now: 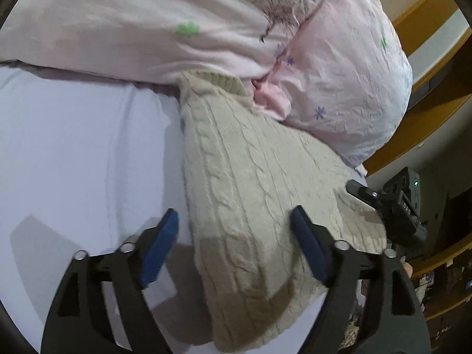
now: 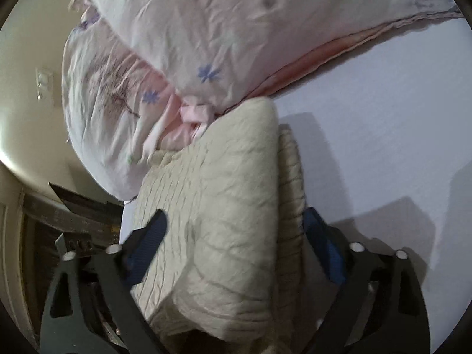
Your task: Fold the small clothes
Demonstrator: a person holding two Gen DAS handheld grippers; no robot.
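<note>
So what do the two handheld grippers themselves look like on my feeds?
Both match: the left gripper and right gripper have matte black, cut-out linkage arms with silver pivot pins and blue rubbery finger pads. No cables or sleeves show.

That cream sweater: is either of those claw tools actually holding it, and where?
Neither grips it. The left gripper is open above the sweater's edge. The right gripper is open too, its fingers straddling the folded sweater.
</note>
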